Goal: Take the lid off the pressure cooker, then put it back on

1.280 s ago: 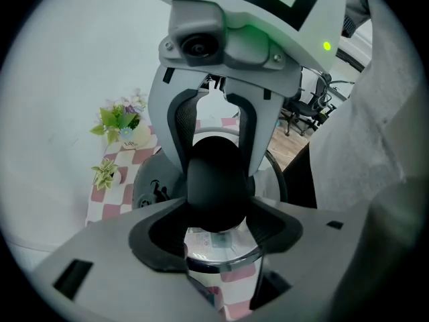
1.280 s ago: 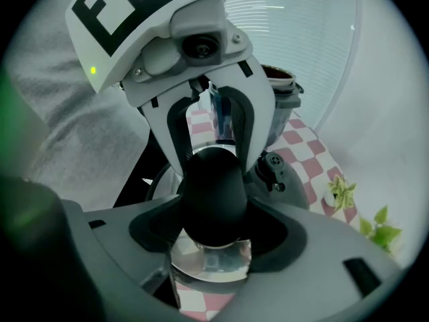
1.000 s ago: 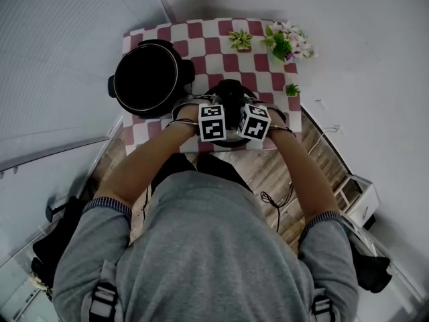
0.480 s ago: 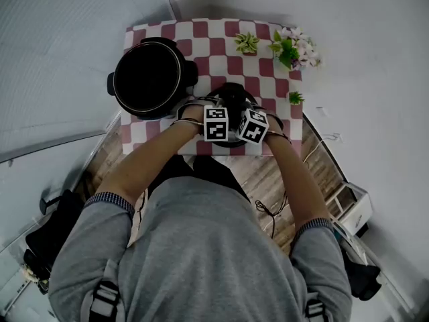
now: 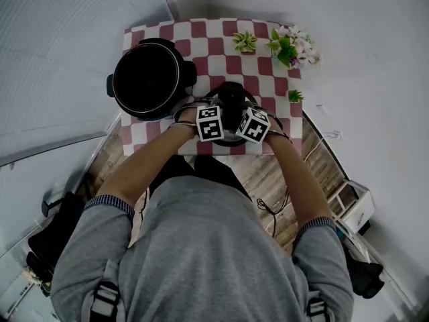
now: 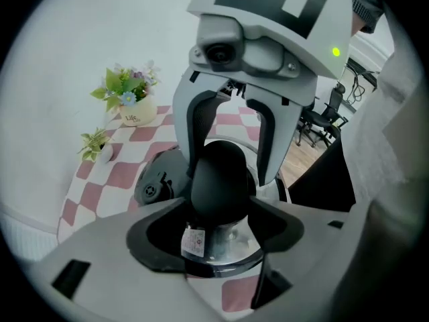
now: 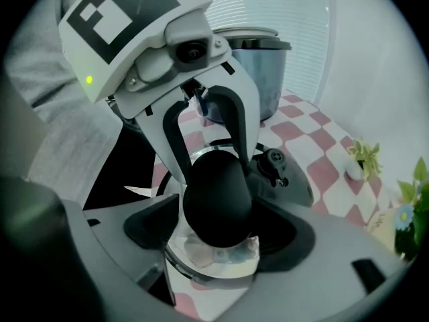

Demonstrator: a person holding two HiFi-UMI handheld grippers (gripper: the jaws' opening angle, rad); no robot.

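My left gripper (image 6: pixel 218 215) straddles the lid's (image 6: pixel 228 245) black knob (image 6: pixel 218 183); pad contact appears likely but is unconfirmed. Opposite, the right gripper (image 6: pixel 229 170), jaws just opened wider, flanks the same knob. Checked cloth (image 6: pixel 120 176) lies beneath.

place: office-type room | cues: office chair (image 6: pixel 333 107), white blinds (image 5: pixel 67 39), plank floor (image 5: pixel 265 173), bare wall (image 6: pixel 67 39), checkered-cloth table (image 5: pixel 214 49)

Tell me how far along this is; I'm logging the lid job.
Done: the lid is off the pressure cooker and sits on the cloth beside it. In hand: the left gripper and right gripper straddle its knob; the right's jaws have just been opening, the left's grip is unclear. Left: putting it back on.
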